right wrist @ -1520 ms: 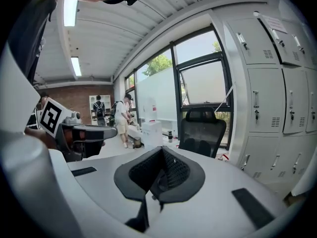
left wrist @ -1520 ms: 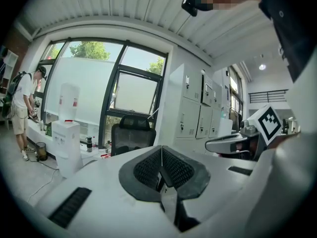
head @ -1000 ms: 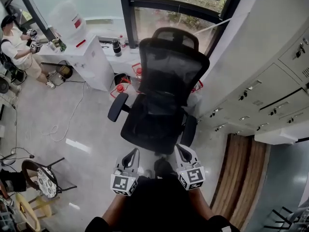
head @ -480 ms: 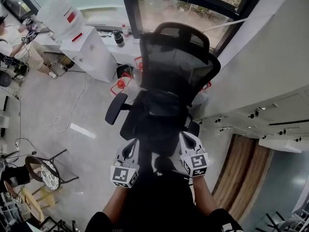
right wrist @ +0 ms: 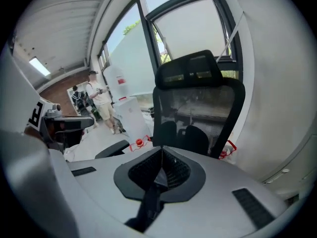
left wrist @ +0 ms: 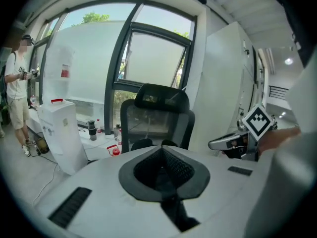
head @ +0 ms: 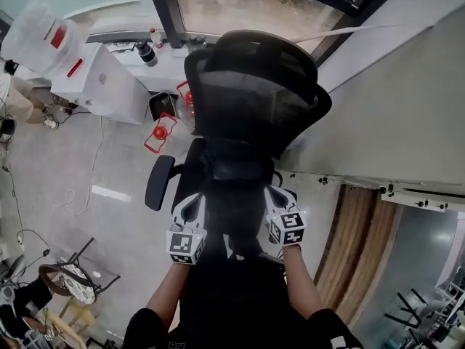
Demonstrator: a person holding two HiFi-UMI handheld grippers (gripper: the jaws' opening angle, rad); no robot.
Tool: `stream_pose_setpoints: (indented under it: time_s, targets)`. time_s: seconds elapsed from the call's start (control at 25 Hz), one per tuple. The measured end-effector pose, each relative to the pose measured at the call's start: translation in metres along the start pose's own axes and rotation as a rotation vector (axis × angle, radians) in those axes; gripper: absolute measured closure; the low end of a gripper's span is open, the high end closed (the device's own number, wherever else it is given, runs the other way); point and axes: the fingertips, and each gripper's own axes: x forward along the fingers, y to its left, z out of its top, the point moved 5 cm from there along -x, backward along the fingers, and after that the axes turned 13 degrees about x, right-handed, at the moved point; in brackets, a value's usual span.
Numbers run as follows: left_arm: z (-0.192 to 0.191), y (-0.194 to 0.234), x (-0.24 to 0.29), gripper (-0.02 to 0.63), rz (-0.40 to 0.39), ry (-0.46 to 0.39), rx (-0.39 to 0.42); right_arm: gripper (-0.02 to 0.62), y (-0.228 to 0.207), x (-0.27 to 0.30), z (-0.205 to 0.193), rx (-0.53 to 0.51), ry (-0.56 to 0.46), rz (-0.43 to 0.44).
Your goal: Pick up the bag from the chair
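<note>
Lying low on the seat of the black chair [head: 254, 93], against the foot of its mesh backrest, a dark rounded mass is seen that appears to be the bag [head: 234, 167]; it is hard to tell apart from the black upholstery. In the gripper views it shows as dark lumps under the backrest [left wrist: 153, 144] [right wrist: 185, 133].

The left gripper [head: 195, 199] is held over the seat's front edge to the bag's left, and the right gripper [head: 275, 195] to its right, both short of the bag and not touching it. The jaws of each are pressed together on nothing [left wrist: 161, 150] [right wrist: 161, 150].

An armrest [head: 158, 182] juts out at the left. Further off, a white cabinet [head: 102, 86] is seen below the window.
</note>
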Motion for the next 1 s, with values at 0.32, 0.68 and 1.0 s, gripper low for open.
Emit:
stream_pose_setpoints:
  time_s: [0.32, 0.68, 1.0]
  targets:
    - [-0.067, 0.046, 0.107, 0.578, -0.101, 0.168, -0.031, 0.479, -0.05, 0.103, -0.017, 0.128, 0.127, -0.117]
    - [-0.156, 0.07, 0.2, 0.403, -0.163, 0.348, -0.069, 0.447, -0.107, 0.177, -0.066, 0.222, 0.251, -0.249]
    - [-0.25, 0.072, 0.244, 0.377, -0.2, 0.552, -0.031, 0.43, -0.159, 0.198, -0.109, 0.09, 0.435, -0.386]
